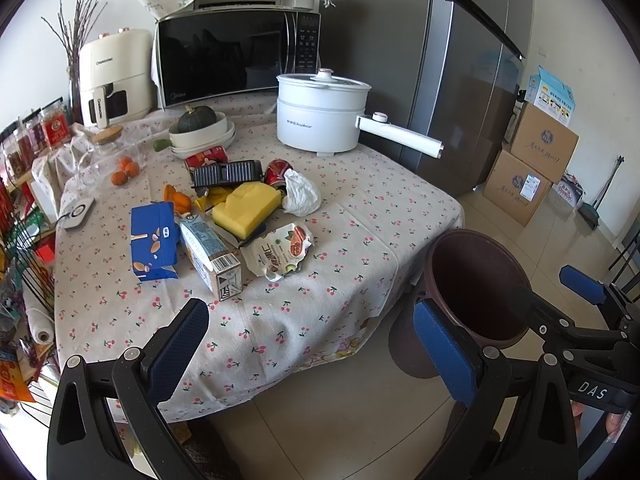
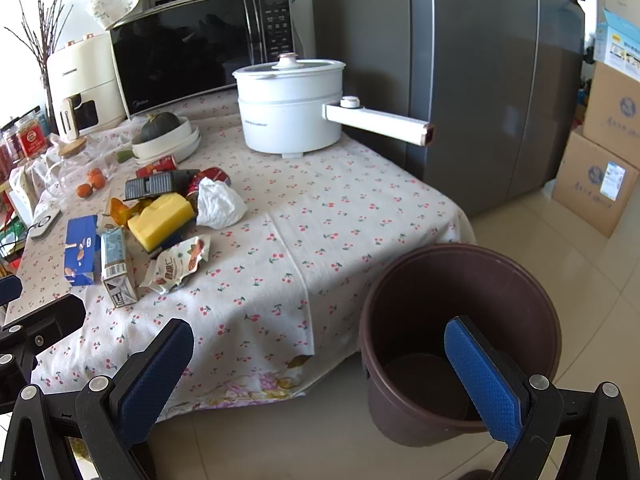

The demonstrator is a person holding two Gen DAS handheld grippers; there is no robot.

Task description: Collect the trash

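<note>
Trash lies in a pile on the cherry-print tablecloth (image 1: 320, 304): a blue carton (image 1: 153, 242), a milk carton (image 1: 210, 254), a nut snack pouch (image 1: 280, 256), a yellow sponge (image 1: 246, 209), a crumpled white tissue (image 1: 301, 194), a red can (image 1: 277, 171) and a black ribbed tray (image 1: 227, 172). A brown bin (image 2: 460, 340) stands on the floor at the table's corner, and nothing shows in the part of its inside that I can see. My left gripper (image 1: 312, 344) is open and empty, in front of the table edge. My right gripper (image 2: 320, 376) is open and empty, by the bin.
A white electric pot (image 1: 322, 114) with a long handle, a microwave (image 1: 236, 54), an air fryer (image 1: 116, 76), a bowl with a squash (image 1: 200, 128) and small oranges (image 1: 125, 170) stand further back. A grey fridge (image 2: 480, 80) and cardboard boxes (image 1: 528, 160) stand to the right.
</note>
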